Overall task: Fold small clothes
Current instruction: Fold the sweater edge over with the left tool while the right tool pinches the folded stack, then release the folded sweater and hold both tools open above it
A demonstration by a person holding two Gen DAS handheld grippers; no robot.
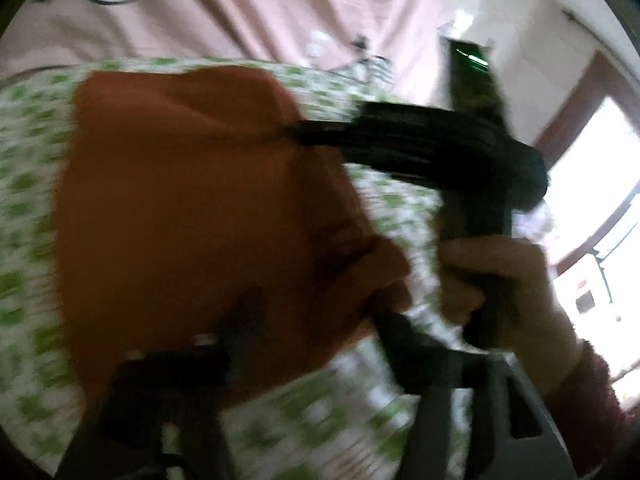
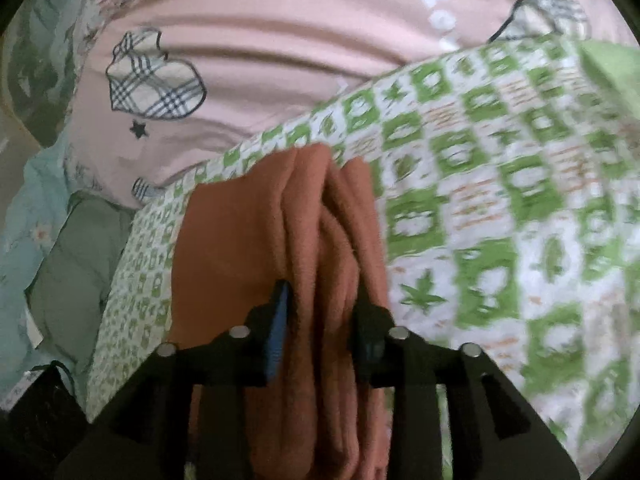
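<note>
Pink sheet: we read white letters "Lov", the rest hidden.
Device screen: we find its small text too blurred.

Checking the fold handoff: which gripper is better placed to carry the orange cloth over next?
Right, probably. The right gripper already pinches the bunched orange fleece cloth; the left gripper's grip is too blurred to judge.

orange garment on green-patterned sheet | right tool touching garment | blurred
</note>
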